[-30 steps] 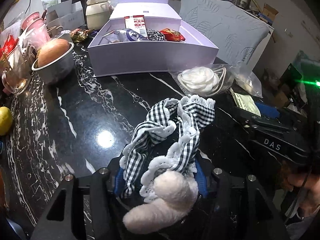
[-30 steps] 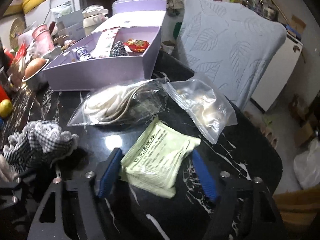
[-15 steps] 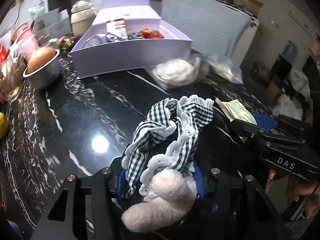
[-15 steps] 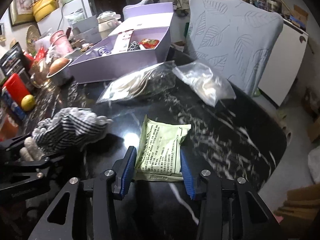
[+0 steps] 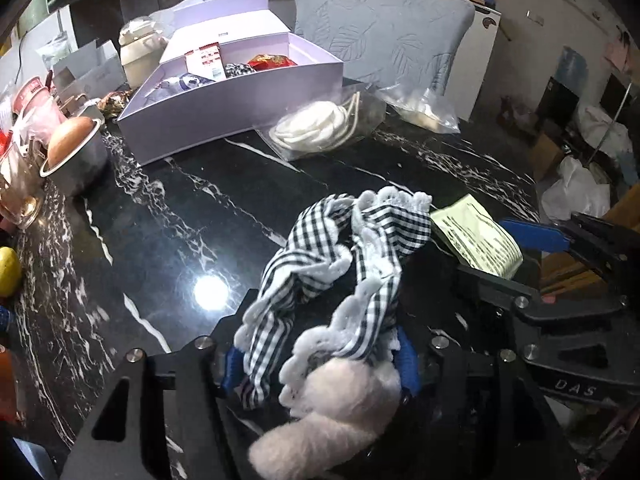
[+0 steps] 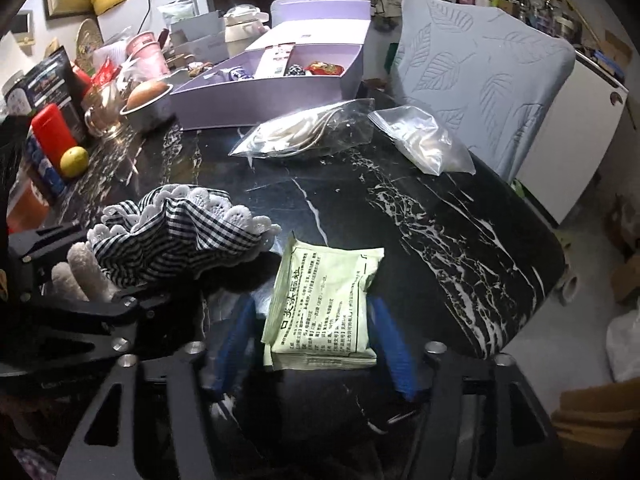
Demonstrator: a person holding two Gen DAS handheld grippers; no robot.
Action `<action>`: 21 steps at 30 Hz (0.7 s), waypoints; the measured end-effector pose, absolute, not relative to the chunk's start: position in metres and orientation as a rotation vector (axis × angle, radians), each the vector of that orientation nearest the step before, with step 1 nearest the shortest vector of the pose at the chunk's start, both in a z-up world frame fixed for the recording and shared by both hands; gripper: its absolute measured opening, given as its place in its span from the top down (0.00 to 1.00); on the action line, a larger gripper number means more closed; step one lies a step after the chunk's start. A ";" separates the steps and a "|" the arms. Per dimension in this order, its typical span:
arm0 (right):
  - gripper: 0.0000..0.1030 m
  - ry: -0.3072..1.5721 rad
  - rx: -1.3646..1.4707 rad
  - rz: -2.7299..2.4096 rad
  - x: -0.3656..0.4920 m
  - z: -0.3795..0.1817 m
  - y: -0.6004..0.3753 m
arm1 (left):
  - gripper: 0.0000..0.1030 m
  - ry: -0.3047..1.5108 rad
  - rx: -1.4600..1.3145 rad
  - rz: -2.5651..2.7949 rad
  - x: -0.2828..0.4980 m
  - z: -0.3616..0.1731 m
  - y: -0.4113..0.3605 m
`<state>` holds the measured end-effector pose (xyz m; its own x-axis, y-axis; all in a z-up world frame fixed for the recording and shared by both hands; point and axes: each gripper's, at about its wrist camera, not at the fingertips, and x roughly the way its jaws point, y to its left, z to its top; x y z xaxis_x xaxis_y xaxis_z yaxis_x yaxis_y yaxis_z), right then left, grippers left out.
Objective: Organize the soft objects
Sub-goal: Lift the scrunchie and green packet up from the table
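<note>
A black-and-white gingham cloth [image 5: 352,248] with lace trim and a fluffy white end fills my left gripper [image 5: 320,364]. Its blue pads press on the cloth while the jaws are opening. In the right wrist view the cloth [image 6: 176,236] hangs just left of a pale green printed packet [image 6: 320,304]. That packet lies flat on the black marble table [image 6: 440,240] between the blue pads of my right gripper [image 6: 314,344]. These jaws are opening too, with a gap showing on the packet's left side. An open lilac box [image 5: 240,108] holding several small items stands at the back.
Two clear bags, one with a white coiled item [image 6: 304,132] and one smaller [image 6: 424,144], lie in front of the box. A metal bowl [image 5: 72,148], a lemon [image 6: 74,160] and jars crowd the left. A blue leaf-patterned chair [image 6: 480,80] stands behind. The table edge [image 6: 532,300] curves at right.
The right jaws closed in on the green packet, then spread apart again. The left gripper carried the gingham cloth sideways, closer to the packet and the right gripper.
</note>
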<state>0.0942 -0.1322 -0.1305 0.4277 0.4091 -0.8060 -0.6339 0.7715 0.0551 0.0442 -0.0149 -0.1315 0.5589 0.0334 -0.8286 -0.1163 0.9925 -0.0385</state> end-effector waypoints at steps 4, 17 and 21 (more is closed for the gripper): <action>0.22 0.920 -0.276 0.626 0.097 -0.134 -0.134 | 0.40 0.964 -0.091 0.097 0.046 -0.132 -0.014; 0.58 0.872 -0.301 0.592 0.091 -0.132 -0.135 | 0.52 0.930 -0.103 0.089 0.048 -0.133 -0.011; 0.58 0.869 -0.298 0.593 0.090 -0.132 -0.135 | 0.52 0.926 -0.106 0.090 0.047 -0.132 -0.012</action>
